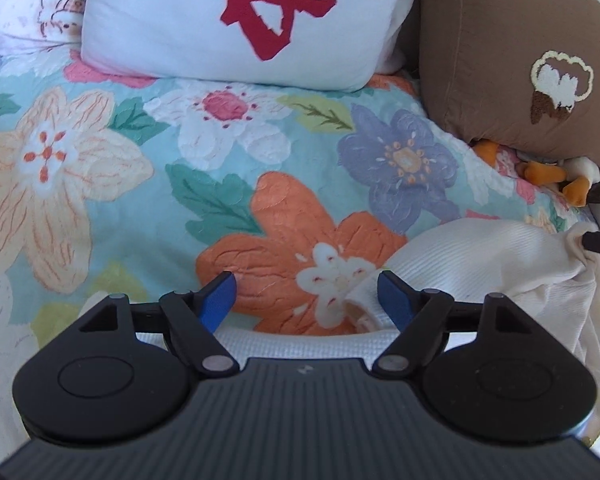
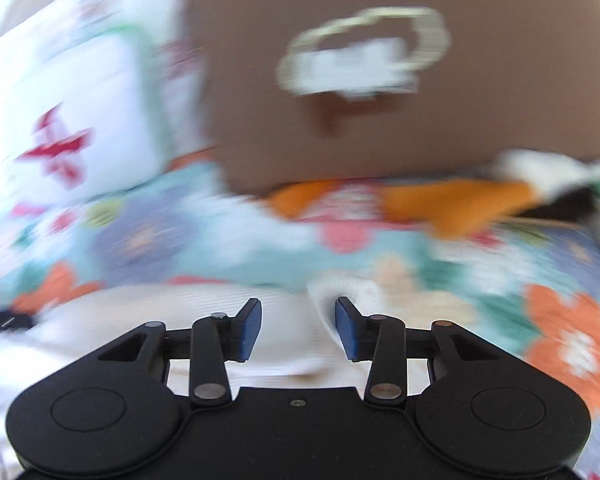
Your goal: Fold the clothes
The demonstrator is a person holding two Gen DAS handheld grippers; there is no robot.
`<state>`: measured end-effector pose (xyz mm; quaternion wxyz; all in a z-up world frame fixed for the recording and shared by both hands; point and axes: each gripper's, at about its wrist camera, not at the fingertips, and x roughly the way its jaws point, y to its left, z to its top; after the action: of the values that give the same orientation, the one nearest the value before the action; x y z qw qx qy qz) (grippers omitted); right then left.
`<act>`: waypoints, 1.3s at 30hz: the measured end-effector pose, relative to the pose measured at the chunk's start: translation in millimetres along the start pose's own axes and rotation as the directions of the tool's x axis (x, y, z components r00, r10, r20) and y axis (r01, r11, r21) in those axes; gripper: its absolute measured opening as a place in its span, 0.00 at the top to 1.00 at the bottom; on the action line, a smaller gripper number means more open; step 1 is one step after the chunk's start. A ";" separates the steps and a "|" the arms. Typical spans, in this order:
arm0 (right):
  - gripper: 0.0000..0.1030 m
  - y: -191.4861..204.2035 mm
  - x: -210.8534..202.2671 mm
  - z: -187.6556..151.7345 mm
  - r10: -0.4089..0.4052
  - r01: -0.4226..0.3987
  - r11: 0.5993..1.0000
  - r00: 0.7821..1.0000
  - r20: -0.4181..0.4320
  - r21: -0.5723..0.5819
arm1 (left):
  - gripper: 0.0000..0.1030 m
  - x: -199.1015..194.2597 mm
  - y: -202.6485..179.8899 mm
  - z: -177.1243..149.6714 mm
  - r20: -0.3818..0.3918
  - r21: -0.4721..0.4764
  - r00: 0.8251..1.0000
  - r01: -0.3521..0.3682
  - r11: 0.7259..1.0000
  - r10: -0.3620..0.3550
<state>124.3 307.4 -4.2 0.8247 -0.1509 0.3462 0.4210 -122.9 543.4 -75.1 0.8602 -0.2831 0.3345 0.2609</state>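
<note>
Garment (image 1: 480,256) cream, bunched on quilt (image 1: 148,184). Left gripper (image 1: 306,298) wide open, empty, beside cuff. Right gripper (image 2: 298,328) part open, empty, over cloth. Step: picking grasp points. Next: close on edges, spread flat.

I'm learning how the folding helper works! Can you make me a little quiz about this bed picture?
1. True or false: the left gripper is squeezing the cream garment.
2. Which pillow shows a red brush mark? A) the white pillow B) the brown pillow C) a green pillow
3. Fill in: the garment lies on a floral ____.

Key
1. False. Its jaws stand wide open, with cloth below and beside them but nothing clamped. The right gripper is open too.
2. A. The brown pillow carries a stitched white and brown patch.
3. Bedspread.
</note>
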 end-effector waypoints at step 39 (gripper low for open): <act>0.40 -50.5 -6.3 21.3 -0.283 0.260 0.946 0.954 0.101 0.193 | 0.20 -43.4 41.4 -28.9 -0.011 -0.001 0.995 -0.096 0.995 0.096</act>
<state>171.5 285.0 13.2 0.9055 -0.0959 0.3048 0.2792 -189.4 542.2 -74.4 0.8446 -0.2687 0.3523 0.3006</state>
